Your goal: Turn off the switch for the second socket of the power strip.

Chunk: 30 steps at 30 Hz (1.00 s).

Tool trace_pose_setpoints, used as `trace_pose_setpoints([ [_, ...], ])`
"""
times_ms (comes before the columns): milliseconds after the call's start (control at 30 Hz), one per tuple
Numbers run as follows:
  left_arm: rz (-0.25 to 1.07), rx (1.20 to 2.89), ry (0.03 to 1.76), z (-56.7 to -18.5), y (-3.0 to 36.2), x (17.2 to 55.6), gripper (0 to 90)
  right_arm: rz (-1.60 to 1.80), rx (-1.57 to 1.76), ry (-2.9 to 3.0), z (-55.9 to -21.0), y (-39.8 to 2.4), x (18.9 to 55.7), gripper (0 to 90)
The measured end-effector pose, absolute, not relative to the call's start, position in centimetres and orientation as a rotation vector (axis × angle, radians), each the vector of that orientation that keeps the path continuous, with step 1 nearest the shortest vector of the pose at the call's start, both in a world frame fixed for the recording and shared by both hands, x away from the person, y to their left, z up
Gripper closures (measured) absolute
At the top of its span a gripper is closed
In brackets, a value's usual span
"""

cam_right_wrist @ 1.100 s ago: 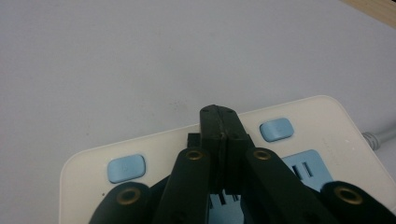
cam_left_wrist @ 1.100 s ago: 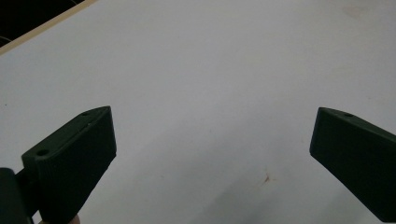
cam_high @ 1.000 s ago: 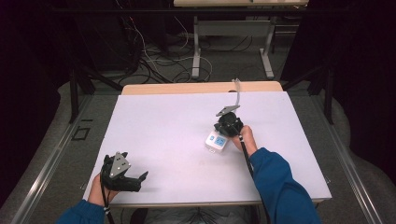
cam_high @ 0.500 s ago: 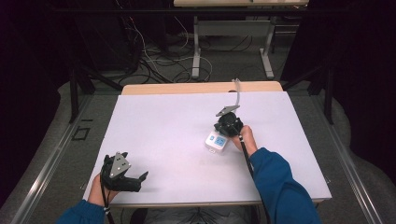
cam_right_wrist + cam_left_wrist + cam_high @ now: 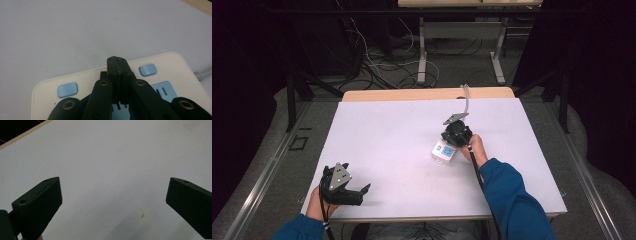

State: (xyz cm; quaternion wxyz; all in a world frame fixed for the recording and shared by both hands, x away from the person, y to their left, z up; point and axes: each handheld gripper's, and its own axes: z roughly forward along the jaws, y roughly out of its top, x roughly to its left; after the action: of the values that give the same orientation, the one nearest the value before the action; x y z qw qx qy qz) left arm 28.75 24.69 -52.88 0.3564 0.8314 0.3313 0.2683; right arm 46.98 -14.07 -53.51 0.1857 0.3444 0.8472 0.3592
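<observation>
- Right gripper (image 5: 117, 60), jaws pressed together empty, sits right over the power strip (image 5: 175, 62), tips between its two blue buttons (image 5: 67, 89).
- Left gripper (image 5: 343, 184) is spread wide, well away (near table (image 5: 392, 125) corner).

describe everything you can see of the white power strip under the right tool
The white plastic power strip with rounded corners lies flat on the pale tabletop, right of centre. Its top carries two light-blue buttons and light-blue socket faces. A grey cable leaves one end. The right tool, jaws shut together, is over its top between the buttons; contact cannot be confirmed.

Cables (image 5: 377, 60) beyond white table (image 5: 387, 130)
</observation>
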Motion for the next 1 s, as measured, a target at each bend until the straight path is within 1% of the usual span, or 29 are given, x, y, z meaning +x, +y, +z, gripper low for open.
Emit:
trace_pose_setpoints([
  [900, 0.697, 2.149, 0.849, -52.81, 24.73, 28.74, 0.5, 0.982, 0.957, 2.39, -53.06, -14.12, 46.86, 90.0],
  [1000, 0.68, 2.141, 0.858, -52.86, 24.69, 28.7, 0.5, 1.001, 0.957, 2.378, -53.12, -14.15, 46.87, 90.0],
])
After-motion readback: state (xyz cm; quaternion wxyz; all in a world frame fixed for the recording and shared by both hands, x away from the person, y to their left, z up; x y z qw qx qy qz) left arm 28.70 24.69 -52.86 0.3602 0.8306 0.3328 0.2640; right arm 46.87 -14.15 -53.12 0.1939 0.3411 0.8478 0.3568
